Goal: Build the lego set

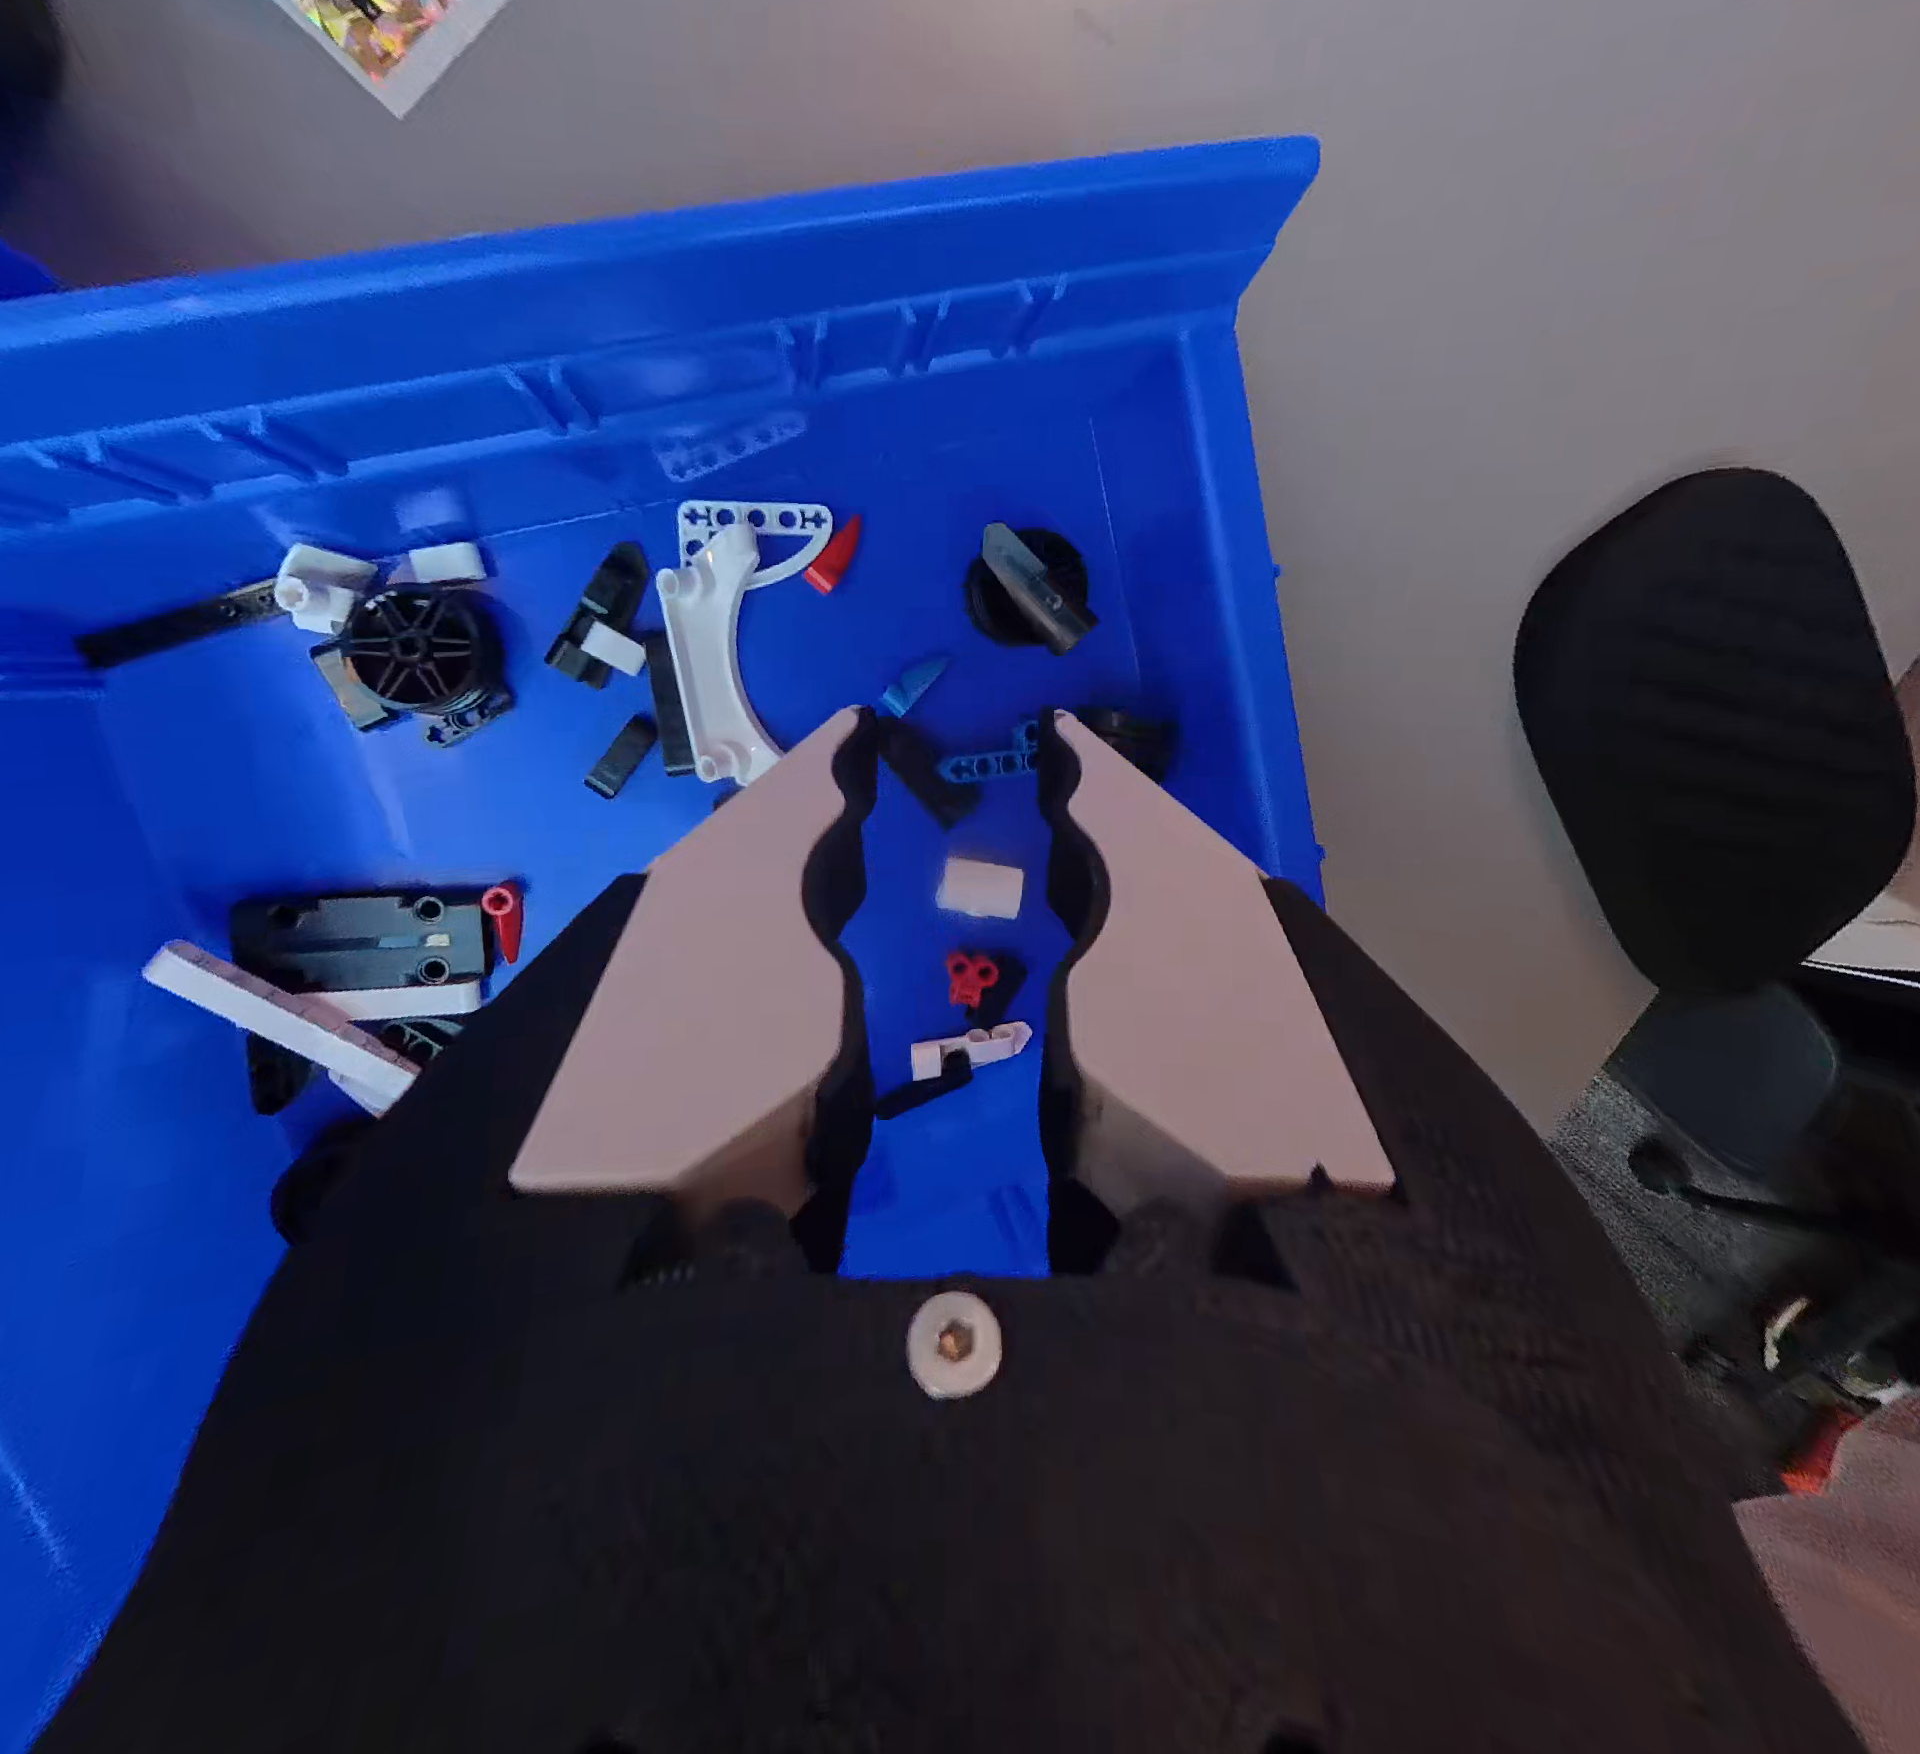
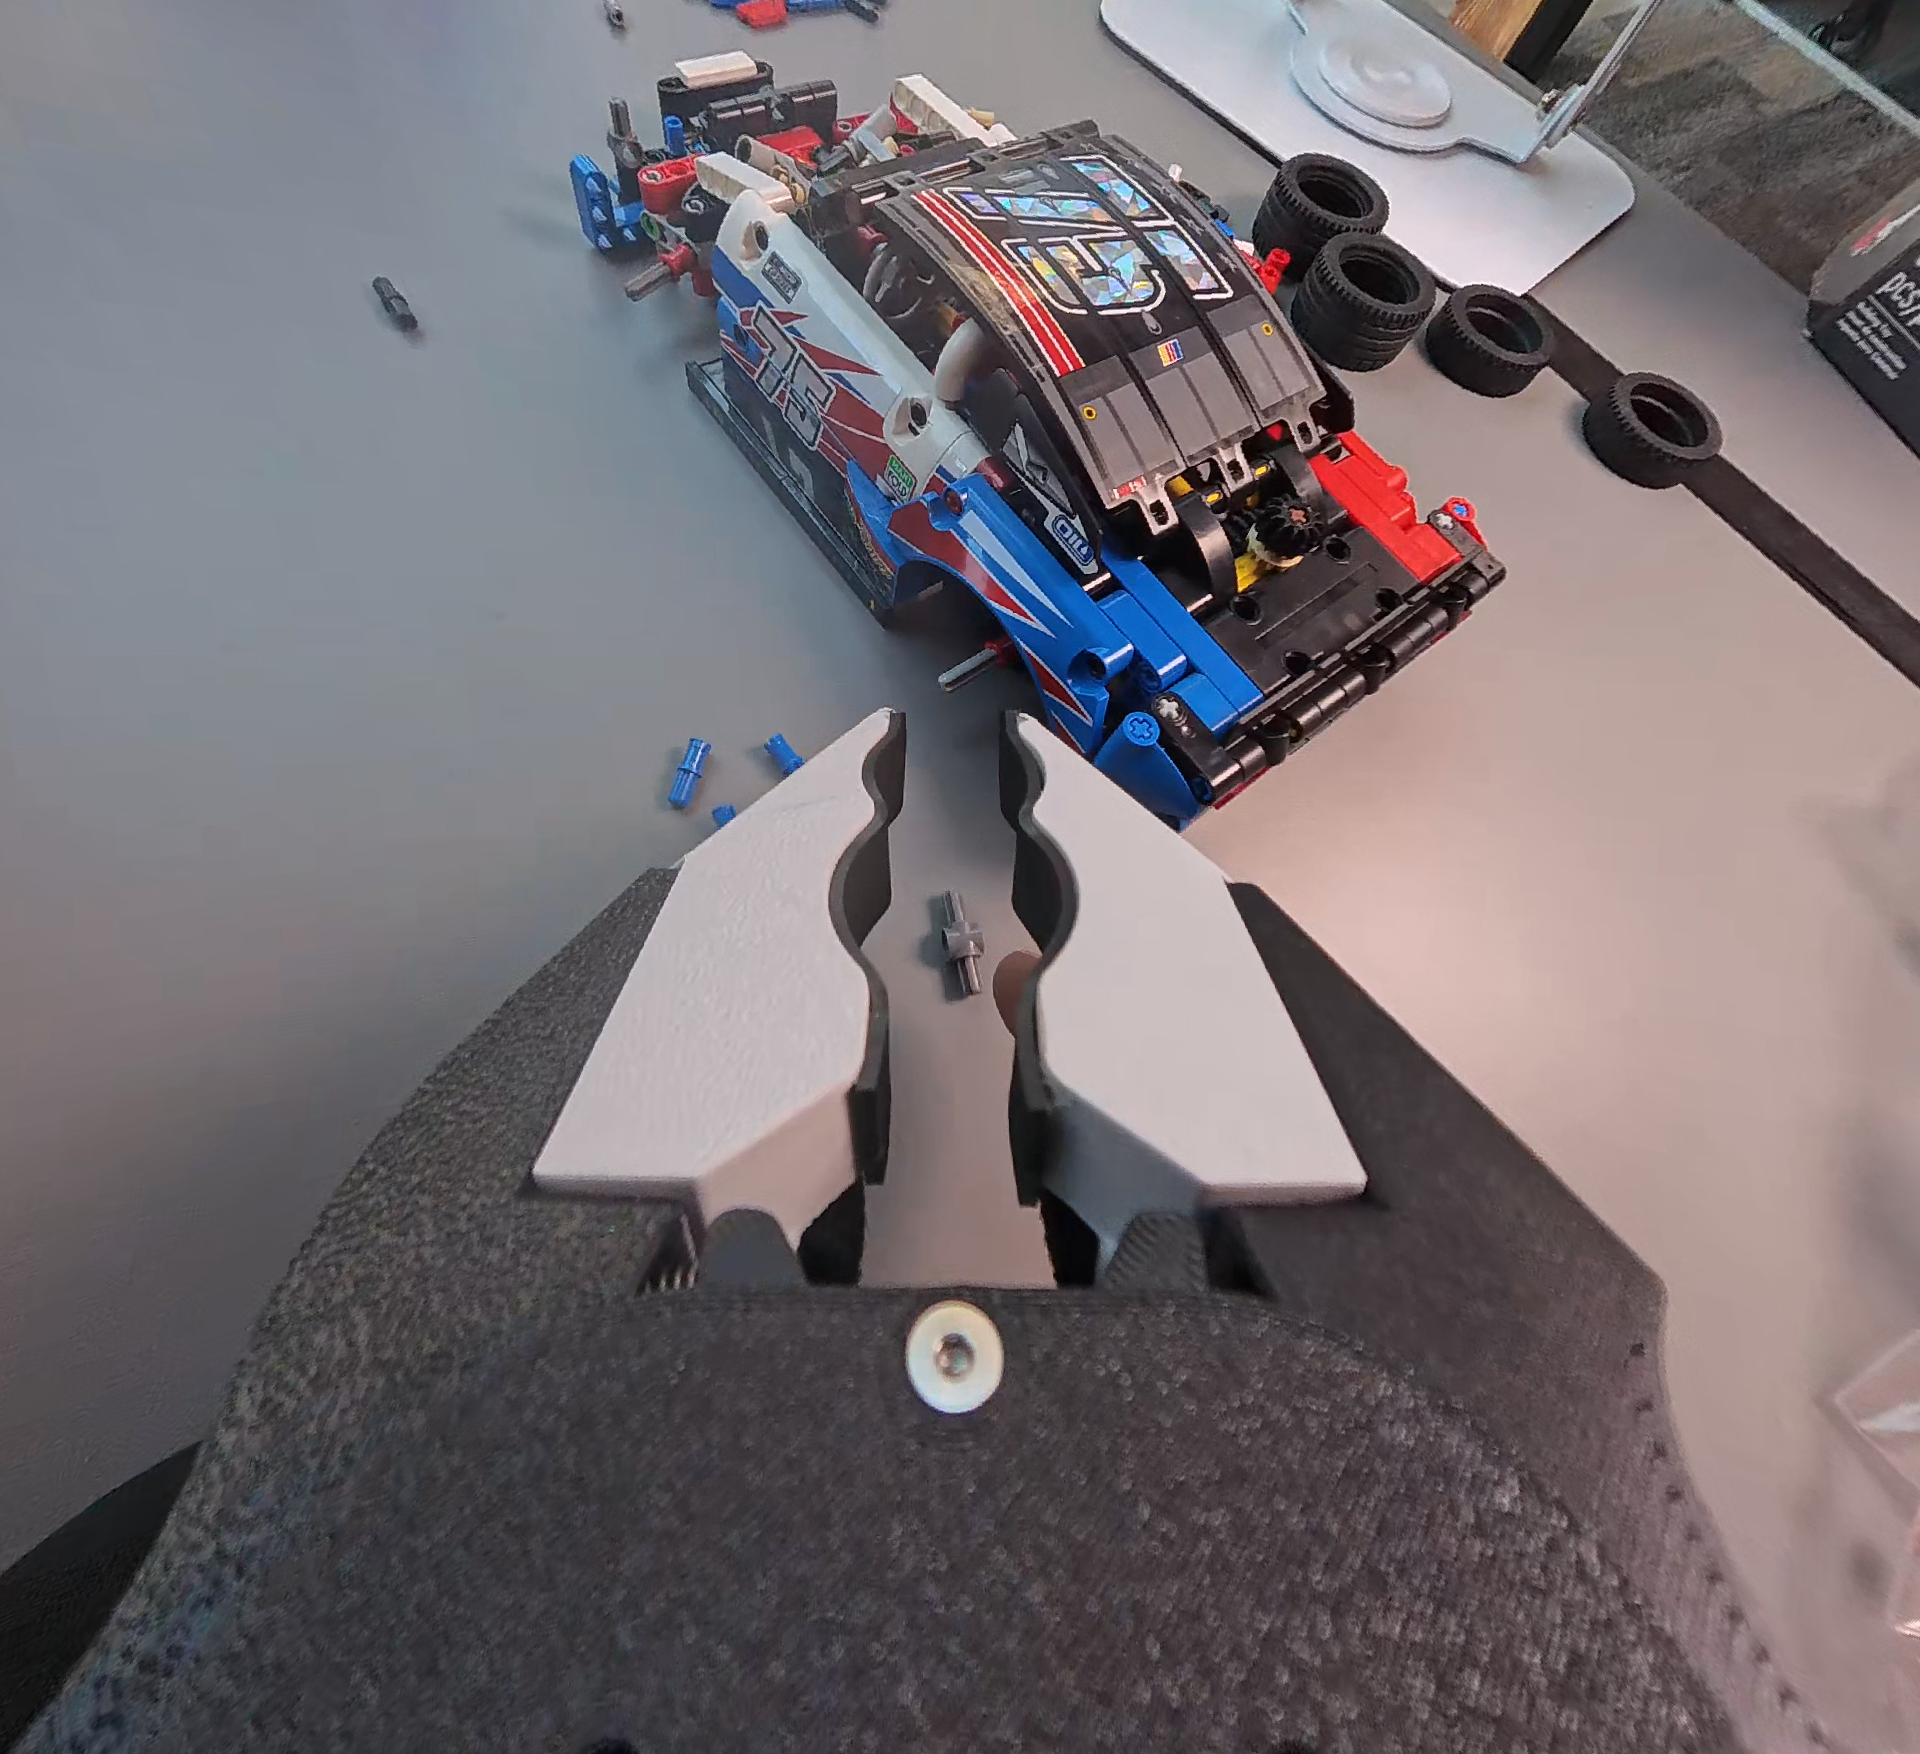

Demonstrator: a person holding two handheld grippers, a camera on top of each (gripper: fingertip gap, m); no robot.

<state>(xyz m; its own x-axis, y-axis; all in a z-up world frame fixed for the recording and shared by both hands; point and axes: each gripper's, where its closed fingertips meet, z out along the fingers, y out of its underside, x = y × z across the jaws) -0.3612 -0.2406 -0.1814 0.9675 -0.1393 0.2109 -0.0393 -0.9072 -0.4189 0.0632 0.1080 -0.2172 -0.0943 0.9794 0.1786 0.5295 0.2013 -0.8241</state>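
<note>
I am holding my left gripper [image 1: 956, 717] over a blue bin [image 1: 727, 270] of loose lego parts, its jaws released and gripping nothing. Going left to right in the bin: a black panel [image 1: 358, 941] with a white beam [image 1: 281, 1024] lying across its near edge is sitting far left of my jaws, a black wheel hub [image 1: 421, 644] is lying beyond it, and a white arch [image 1: 707, 665] is lying just left of my left fingertip. Between the jaws, on the bin floor, a small white block [image 1: 979, 885], a red connector [image 1: 971, 977] and a white pin piece [image 1: 971, 1050] are lying in a row, none touching my fingers as far as I can tell. A blue beam [image 1: 992, 762] is lying across the gap near the tips, and a second black hub [image 1: 1029, 587] is sitting beyond, to the right.

I am holding my right gripper [image 2: 951, 717] low over the grey tabletop [image 2: 260, 509], jaws likewise parted and empty. Blue pins [image 2: 689, 769] are lying just left of the left fingertip. A grey axle pin [image 2: 961, 941] is lying on the tabletop between the jaws, apart from both. The half-built car [image 2: 1039, 416] is standing just beyond the tips, to the right, with four black tyres [image 2: 1361, 296] lined up farther right.
</note>
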